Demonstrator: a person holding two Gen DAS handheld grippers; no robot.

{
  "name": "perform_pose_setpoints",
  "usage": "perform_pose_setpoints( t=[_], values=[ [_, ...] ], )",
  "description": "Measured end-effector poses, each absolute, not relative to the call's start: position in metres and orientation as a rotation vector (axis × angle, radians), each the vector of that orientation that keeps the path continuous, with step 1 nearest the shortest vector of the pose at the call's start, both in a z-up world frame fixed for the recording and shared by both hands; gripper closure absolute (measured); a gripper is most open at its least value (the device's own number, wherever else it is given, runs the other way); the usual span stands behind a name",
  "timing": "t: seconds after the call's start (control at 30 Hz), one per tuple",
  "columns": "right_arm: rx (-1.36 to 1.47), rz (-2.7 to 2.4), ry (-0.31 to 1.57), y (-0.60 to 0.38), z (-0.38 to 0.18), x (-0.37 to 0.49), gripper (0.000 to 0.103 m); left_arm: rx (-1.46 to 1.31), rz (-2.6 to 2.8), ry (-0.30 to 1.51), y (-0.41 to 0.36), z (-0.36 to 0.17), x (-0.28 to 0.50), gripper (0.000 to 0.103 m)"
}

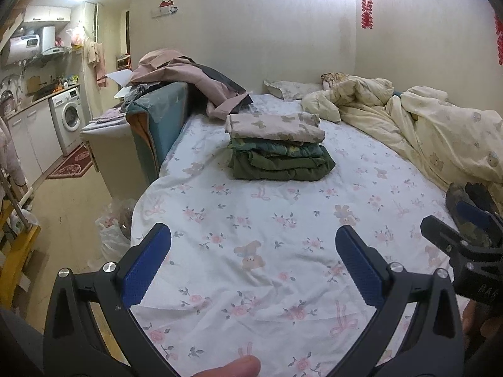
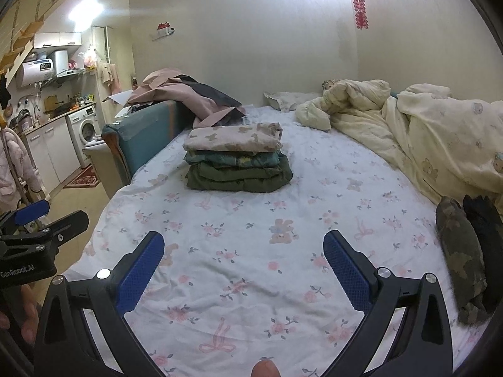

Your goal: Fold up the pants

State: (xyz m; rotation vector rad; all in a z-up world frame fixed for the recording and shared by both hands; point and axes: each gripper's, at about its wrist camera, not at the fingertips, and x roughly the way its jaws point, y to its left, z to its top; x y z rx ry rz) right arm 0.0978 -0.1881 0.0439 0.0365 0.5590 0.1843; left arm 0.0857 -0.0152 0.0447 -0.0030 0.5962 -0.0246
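Observation:
A stack of folded pants [image 1: 278, 144] lies mid-bed on the floral sheet [image 1: 251, 220]: a bear-print pair on top, a teal pair, an olive pair beneath. It also shows in the right wrist view [image 2: 237, 160]. Camouflage pants [image 2: 462, 251] and a dark garment [image 2: 485, 238] lie unfolded at the bed's right edge; they also show in the left wrist view [image 1: 468, 210]. My left gripper [image 1: 253, 242] is open and empty above the sheet. My right gripper [image 2: 243, 248] is open and empty above the sheet, left of the camouflage pants.
A crumpled cream duvet [image 2: 424, 138] covers the bed's right and back. A pink and dark clothes heap [image 1: 195, 78] lies over a teal sofa back [image 1: 160, 119] at the bed's left. A kitchen with a washing machine [image 1: 67, 116] lies beyond. A plastic bag [image 1: 113, 229] sits on the floor.

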Motion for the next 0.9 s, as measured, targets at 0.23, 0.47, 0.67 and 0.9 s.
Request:
perform_pose_setpoints(
  t=[0.23,0.47,0.67,0.9],
  values=[
    [0.062,0.174,0.566,-0.1918,0.0441,0.0995,0.0,0.003,-0.024,0.574,-0.0154,0.0479,0.0829,0.0],
    [0.056,0.172,0.565,-0.1912,0.0441,0.0991,0.0,0.002,-0.023,0.573,-0.0147,0.0489,0.0825,0.0],
    [0.056,0.17,0.565,-0.1911,0.0442,0.0981,0.0,0.019,-0.031,0.582,-0.0155,0.0488,0.0825,0.0],
    [0.058,0.169,0.575,-0.1895,0.0443,0.0981,0.0,0.021,-0.024,0.572,-0.017,0.0489,0.0824,0.0]
  ],
)
